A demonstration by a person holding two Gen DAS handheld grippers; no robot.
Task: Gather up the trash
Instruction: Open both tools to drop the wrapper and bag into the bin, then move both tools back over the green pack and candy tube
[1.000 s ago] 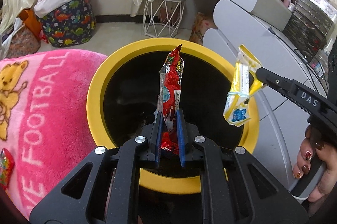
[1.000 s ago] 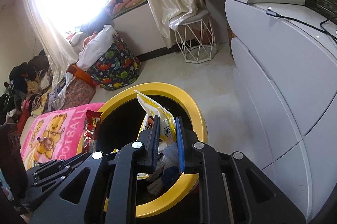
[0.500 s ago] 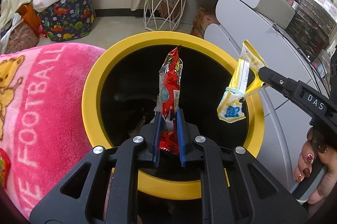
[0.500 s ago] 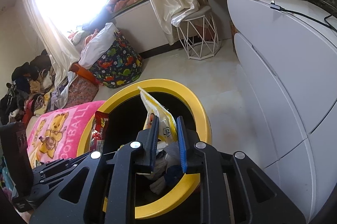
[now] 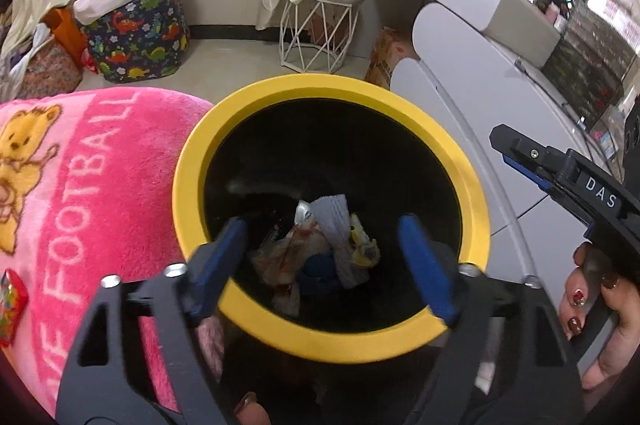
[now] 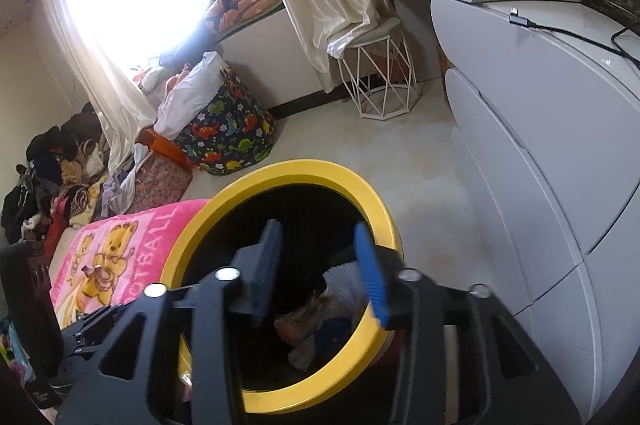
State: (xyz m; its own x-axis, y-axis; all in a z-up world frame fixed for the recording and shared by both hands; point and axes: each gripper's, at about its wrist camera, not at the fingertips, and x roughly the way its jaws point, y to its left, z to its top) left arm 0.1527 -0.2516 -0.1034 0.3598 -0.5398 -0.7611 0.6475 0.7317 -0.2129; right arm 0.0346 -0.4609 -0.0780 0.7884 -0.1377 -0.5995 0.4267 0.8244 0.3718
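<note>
Fingers (image 5: 424, 261) of both grippers spread apart, empty, over yellow-rimmed bin (image 5: 256, 97), "DAS" on right gripper (image 5: 516, 155), "FOOTBALL" on pink blanket (image 5: 92, 169)

Left wrist: I look steeply down, close over the yellow-rimmed bin (image 5: 332, 339).
Right wrist: lower, oblique.
Shared: bin (image 6: 370, 199), pink blanket (image 5: 92, 185).

Below the spread jaws, the bin (image 5: 332, 93) has a smooth, matt yellow plastic rim and a dark glossy liner holding crinkled wrappers (image 5: 320, 249). Left of the jaws lies a fluffy pink fleece blanket (image 5: 92, 177). To their right, white cabinets (image 6: 532, 145) look smooth and semi-glossy.
</note>
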